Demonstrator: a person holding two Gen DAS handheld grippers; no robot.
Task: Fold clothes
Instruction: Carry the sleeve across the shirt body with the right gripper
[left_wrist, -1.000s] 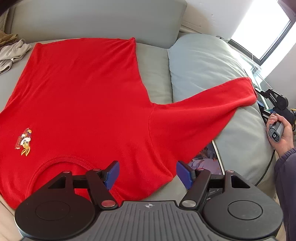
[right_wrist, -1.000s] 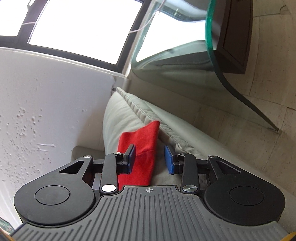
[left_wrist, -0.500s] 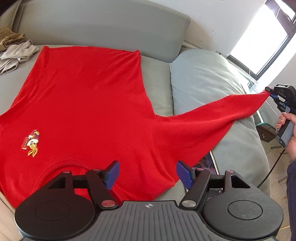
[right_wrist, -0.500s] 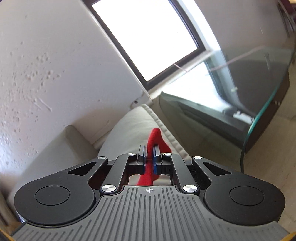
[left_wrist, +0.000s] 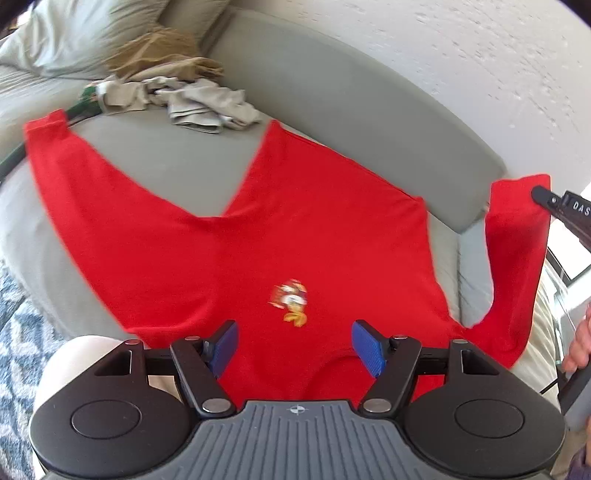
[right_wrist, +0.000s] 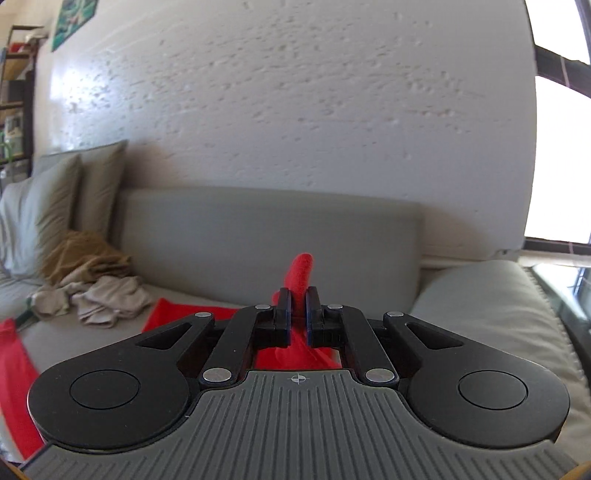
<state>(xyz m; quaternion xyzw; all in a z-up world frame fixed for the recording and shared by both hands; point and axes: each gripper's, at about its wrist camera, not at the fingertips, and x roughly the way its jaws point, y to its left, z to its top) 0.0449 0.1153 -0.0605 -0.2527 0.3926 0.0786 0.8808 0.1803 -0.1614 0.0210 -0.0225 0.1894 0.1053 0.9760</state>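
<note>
Left wrist view shows the long-sleeved red cotton shirt with a small cartoon print (left_wrist: 295, 236) spread front-up across the grey fabric sofa seat (left_wrist: 177, 162), its collar nearest the camera and its hem toward the backrest. One sleeve lies flat, stretched out toward the far left of the seat. The other sleeve (left_wrist: 517, 258) is lifted off the cushion and hangs from the right gripper (left_wrist: 554, 206), which enters at the frame's right edge. The left gripper (left_wrist: 295, 343) hovers just above the collar area with its blue-padded fingers (left_wrist: 225, 341) spread wide and holding nothing.

In the right wrist view, the right gripper (right_wrist: 298, 310) has its fingers pressed together on the cuff of that sleeve, a red tip of cloth poking up between the pads. A heap of crumpled beige and tan garments (right_wrist: 92, 291) sits at the back corner of the sofa, well apart from the shirt's body.

The step in hand appears to be a sleeve fold: the raised sleeve is likely meant to be carried across the chest and laid flat. That move calls for a firm pinch while swinging inward, low enough that the sleeve lands without twisting, and possibly the free gripper pinning the shoulder so the body does not drag.
</note>
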